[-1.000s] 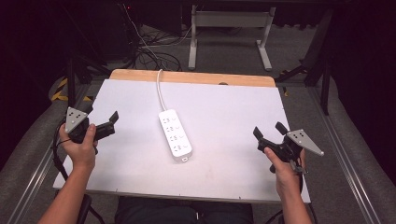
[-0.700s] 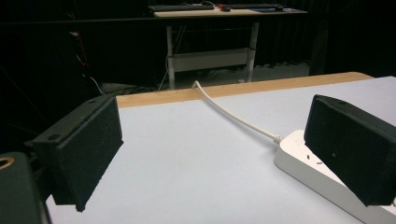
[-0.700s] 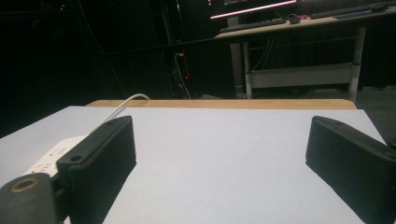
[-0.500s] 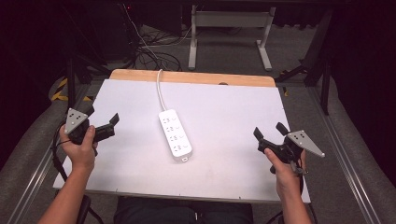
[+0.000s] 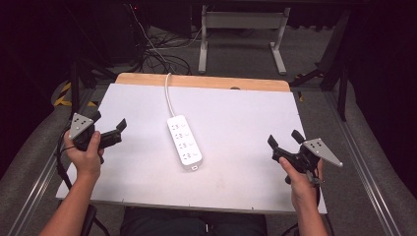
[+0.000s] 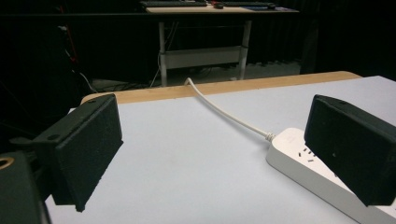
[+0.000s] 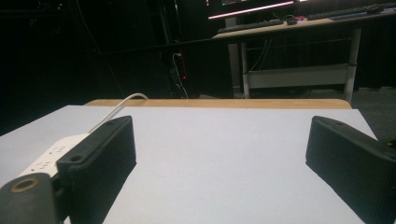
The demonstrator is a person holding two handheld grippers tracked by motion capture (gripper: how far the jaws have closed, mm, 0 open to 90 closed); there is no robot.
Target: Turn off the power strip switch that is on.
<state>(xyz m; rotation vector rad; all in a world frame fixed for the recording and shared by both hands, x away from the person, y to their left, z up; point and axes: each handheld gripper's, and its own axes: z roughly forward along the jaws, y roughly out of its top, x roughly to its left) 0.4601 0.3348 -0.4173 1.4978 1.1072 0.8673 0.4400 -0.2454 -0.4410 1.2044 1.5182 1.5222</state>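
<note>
A white power strip (image 5: 184, 142) lies near the middle of the white table top (image 5: 246, 113), and its white cable (image 5: 167, 91) runs off over the far edge. My left gripper (image 5: 108, 121) is held above the table's left side, open and empty, with its jaws pointing toward the strip. In the left gripper view the strip (image 6: 299, 158) lies just behind the right jaw of my left gripper (image 6: 215, 123). My right gripper (image 5: 283, 138) hovers at the right near the front edge, open and empty. In the right gripper view the strip (image 7: 46, 158) sits beyond the left jaw of my right gripper (image 7: 222, 135).
A wooden strip (image 5: 206, 81) borders the table's far edge. Behind it are a desk frame (image 5: 241, 22) and loose dark cables (image 5: 157, 54) on the floor. Grey floor and rails flank the table on both sides.
</note>
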